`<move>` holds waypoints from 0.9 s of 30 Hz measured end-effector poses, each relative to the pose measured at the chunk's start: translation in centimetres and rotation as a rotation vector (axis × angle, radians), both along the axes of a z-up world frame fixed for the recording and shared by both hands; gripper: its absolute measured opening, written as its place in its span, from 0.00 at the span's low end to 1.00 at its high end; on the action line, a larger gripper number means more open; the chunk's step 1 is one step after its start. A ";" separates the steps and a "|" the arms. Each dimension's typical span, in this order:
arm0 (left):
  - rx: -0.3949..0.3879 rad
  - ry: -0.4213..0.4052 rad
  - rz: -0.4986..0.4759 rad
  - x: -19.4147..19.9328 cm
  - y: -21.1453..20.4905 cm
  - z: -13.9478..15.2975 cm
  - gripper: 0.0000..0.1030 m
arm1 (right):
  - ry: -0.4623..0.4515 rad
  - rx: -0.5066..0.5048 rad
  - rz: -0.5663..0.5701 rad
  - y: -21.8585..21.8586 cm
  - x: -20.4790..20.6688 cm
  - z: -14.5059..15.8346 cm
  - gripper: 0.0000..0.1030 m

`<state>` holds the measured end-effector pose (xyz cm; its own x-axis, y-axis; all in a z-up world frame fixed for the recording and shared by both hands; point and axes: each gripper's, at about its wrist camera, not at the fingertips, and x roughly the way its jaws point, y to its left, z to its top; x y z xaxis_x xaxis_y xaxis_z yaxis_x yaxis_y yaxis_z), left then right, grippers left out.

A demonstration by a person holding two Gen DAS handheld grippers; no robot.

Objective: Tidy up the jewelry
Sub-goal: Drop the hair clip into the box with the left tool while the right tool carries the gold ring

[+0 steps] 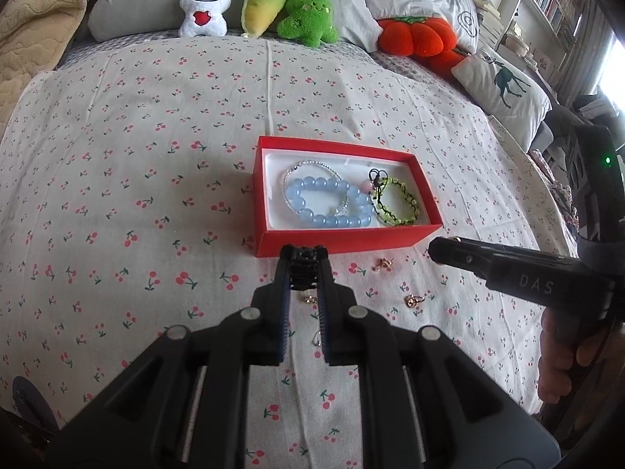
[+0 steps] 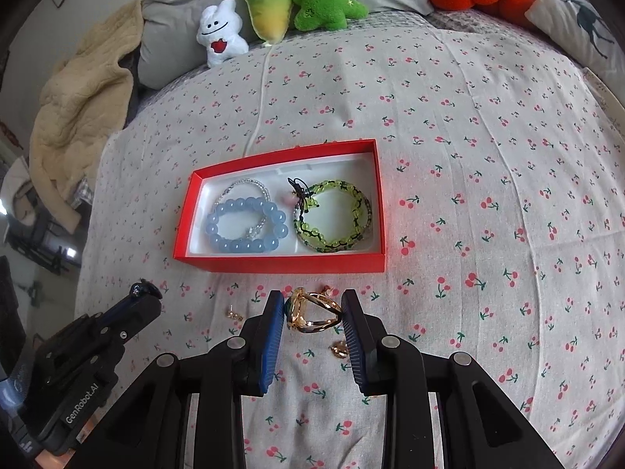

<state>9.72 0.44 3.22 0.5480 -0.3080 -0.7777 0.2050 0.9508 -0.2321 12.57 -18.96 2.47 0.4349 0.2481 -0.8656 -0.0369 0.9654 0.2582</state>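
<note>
Right gripper (image 2: 312, 312) clenches a gold ring (image 2: 312, 312) just short of the red box's (image 2: 281, 264) near wall. Left gripper (image 1: 304, 258) pinches a small black piece, tips at the same wall. Loose earrings (image 1: 383, 264) lie beside; cherry-print bedsheet (image 1: 136, 156) spreads wide around the box.

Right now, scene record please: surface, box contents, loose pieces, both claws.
surface: bed with cherry-print sheet
box: red box, open, no lid in view
in box: blue bead bracelet, clear bead bracelet, green bead bracelet
loose on sheet: small gold pieces near the box front
left claw: shut on a small dark item, cannot tell what
right claw: shut on gold ring
background: plush toys by pillows
</note>
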 end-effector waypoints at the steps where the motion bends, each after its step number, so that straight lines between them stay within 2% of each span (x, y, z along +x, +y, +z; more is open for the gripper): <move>1: 0.000 -0.004 -0.001 0.3 -0.1 0.0 0.14 | -0.003 0.002 0.000 -0.1 0.1 0.0 0.30; 8: 0.003 -0.034 -0.019 1.8 -1.1 -0.5 0.14 | -0.041 0.018 -0.009 -1.0 1.3 0.5 0.30; 18: 0.049 -0.079 -0.063 3.9 -3.5 -1.4 0.14 | -0.105 0.060 -0.007 -2.2 3.4 0.2 0.30; 27: 0.076 -0.064 -0.053 5.6 -4.0 -2.8 0.14 | -0.127 0.051 0.026 -2.0 4.4 -0.4 0.30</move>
